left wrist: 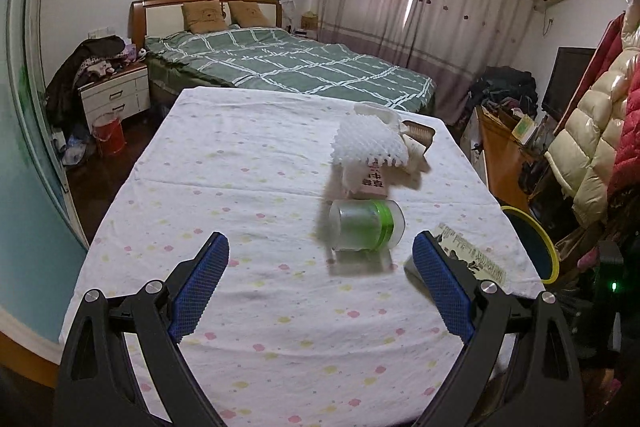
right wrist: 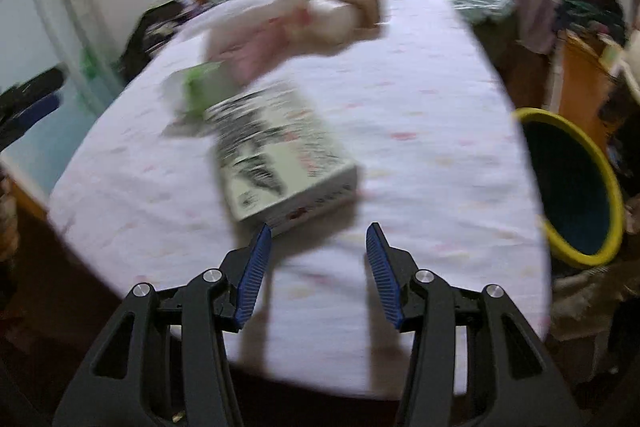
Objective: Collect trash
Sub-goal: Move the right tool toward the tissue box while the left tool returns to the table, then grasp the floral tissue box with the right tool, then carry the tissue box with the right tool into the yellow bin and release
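We see a table [left wrist: 240, 187] under a white cloth dotted with pink and yellow flowers. Our left gripper [left wrist: 320, 263] hangs over its near half with its 2 blue-padded fingers [left wrist: 200, 283] spread wide and nothing between them. Just beyond the gap, toward the right, a clear plastic jar [left wrist: 366, 225] with a green band lies on its side on the cloth. Farther off sits a pile of trash: a white foam net [left wrist: 366, 141] draped over a pink carton [left wrist: 375, 183] and some pale wrappers, with a brown box [left wrist: 420, 133] at the far end. A flat printed box [left wrist: 472, 257] lies at the right edge, partly hidden behind the right finger.

In the right wrist view, which is blurred, our right gripper [right wrist: 319, 239] is also parted, at a moderate width, holding nothing. The same printed box [right wrist: 280, 163] lies flat just ahead of its left finger; we cannot tell if the fingertip touches it. The jar [right wrist: 200, 83] lies beyond the box to the left, and the pile [right wrist: 288, 23] is farther away. A yellow-rimmed bin [right wrist: 616, 187] with a dark inside stands off the table's right side. A bed [left wrist: 288, 67] with a green checked cover fills the far room.
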{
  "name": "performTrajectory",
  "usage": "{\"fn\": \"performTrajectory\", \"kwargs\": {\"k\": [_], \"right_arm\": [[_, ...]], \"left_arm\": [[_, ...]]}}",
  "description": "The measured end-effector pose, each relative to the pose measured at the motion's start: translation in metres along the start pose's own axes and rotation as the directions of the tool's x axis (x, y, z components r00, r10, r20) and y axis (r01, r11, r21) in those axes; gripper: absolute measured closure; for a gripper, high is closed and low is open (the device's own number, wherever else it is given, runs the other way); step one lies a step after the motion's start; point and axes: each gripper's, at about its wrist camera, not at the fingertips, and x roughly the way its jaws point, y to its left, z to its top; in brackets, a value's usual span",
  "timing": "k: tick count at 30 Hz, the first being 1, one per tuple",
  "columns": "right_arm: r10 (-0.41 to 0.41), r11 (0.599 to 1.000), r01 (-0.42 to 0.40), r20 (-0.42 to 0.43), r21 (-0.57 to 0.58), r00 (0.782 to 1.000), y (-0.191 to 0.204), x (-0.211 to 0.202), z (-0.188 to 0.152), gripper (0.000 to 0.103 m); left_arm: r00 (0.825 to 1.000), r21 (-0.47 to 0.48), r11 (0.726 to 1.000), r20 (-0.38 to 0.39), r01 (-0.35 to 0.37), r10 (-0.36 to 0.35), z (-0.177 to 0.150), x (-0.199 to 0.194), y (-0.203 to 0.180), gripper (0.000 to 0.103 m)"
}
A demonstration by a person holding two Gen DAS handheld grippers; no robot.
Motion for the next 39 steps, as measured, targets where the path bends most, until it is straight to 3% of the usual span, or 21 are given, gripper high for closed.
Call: {"fn": "performTrajectory", "kwargs": {"k": [4,9,11,16,28,31,33,39], "right_arm": [[0.036,0.997,-0.036,-0.004,-0.072,0.999,0.026,0.006,0.003,0.052],[-0.055,0.995,0.062,0.081,-0.080,0.995,0.016,-0.010,0.009,0.014],[-0.086,0.991,0.095,0.093,-0.093,0.992,0.009,-0.012,0.011,0.011],[-0.024,0.992,0.030,0.051,-0.123,0.998,0.004,0.000,0.022,0.011],[0.023,0.988,-0.024,-0.008,-0.154,1.000,0.020,0.043,0.036,0.011],[0.021,0.988,-0.022,-0.007,-0.151,1.000,0.020,0.048,0.034,0.015],[-0.004,0.987,0.006,0.013,-0.160,1.000,0.021,0.047,0.033,0.031],[0.018,0.994,-0.016,0.024,-0.106,1.000,0.010,0.042,0.034,0.033]], "left_arm": [[1.000,-0.010,1.000,0.003,-0.004,0.004,0.000,-0.003,0.003,0.011],[1.000,-0.018,1.000,0.002,-0.010,0.010,0.000,-0.004,0.006,0.011],[1.000,-0.022,1.000,-0.001,-0.005,0.004,-0.001,-0.002,0.007,0.011],[1.000,-0.018,1.000,-0.012,0.007,-0.008,-0.003,0.003,0.004,0.011],[1.000,-0.028,1.000,-0.021,0.003,-0.004,-0.005,0.007,0.007,0.011],[1.000,-0.030,1.000,-0.026,0.002,-0.003,-0.006,0.009,0.009,0.011],[1.000,-0.032,0.999,-0.030,0.001,-0.002,-0.006,0.011,0.009,0.011],[0.999,-0.022,1.000,-0.043,0.005,-0.006,-0.007,0.016,0.005,0.011]]}}
